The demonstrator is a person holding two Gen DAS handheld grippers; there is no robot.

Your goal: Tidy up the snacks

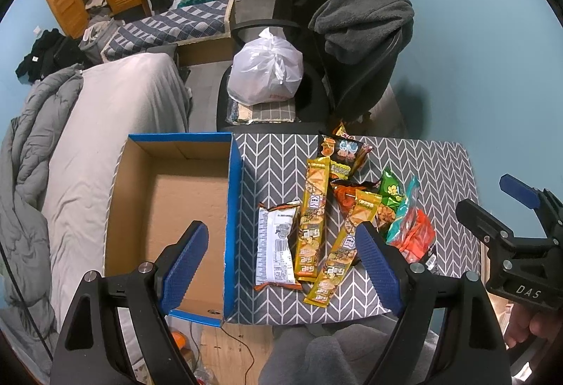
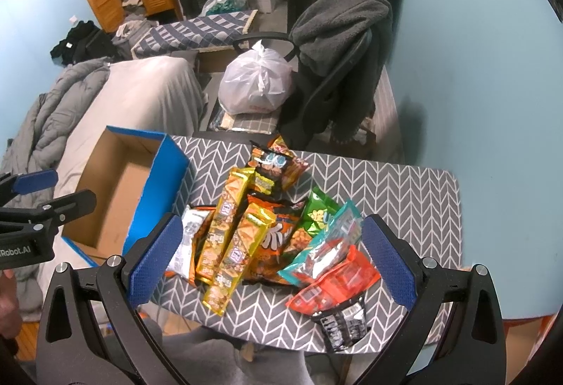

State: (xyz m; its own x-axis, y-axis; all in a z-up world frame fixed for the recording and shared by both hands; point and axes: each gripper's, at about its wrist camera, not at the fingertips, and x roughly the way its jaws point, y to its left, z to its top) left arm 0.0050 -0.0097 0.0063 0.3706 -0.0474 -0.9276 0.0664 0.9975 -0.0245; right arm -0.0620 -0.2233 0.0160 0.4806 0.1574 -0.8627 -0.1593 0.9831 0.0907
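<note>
A pile of snack packets lies on the chevron-cloth table [image 1: 278, 152] [image 2: 397, 188]. It holds two long yellow packets [image 1: 311, 219] [image 2: 225, 219], a white packet [image 1: 274, 244] [image 2: 184, 244], an orange bag [image 2: 278, 240], a green bag [image 1: 392, 191] [image 2: 318, 212], a teal packet [image 2: 327, 247], a red packet [image 1: 415, 237] [image 2: 337, 283] and a black one [image 2: 343, 321]. An empty blue cardboard box [image 1: 176, 202] [image 2: 116, 188] stands left of the pile. My left gripper [image 1: 281, 265] is open above the box edge and the white packet. My right gripper [image 2: 271, 262] is open above the pile, holding nothing.
An office chair [image 1: 316, 82] with a white plastic bag [image 1: 265, 68] [image 2: 255, 82] and a grey fleece [image 1: 366, 19] stands behind the table. A bed with grey bedding [image 1: 88, 124] lies to the left. The blue wall [image 2: 492, 68] is to the right.
</note>
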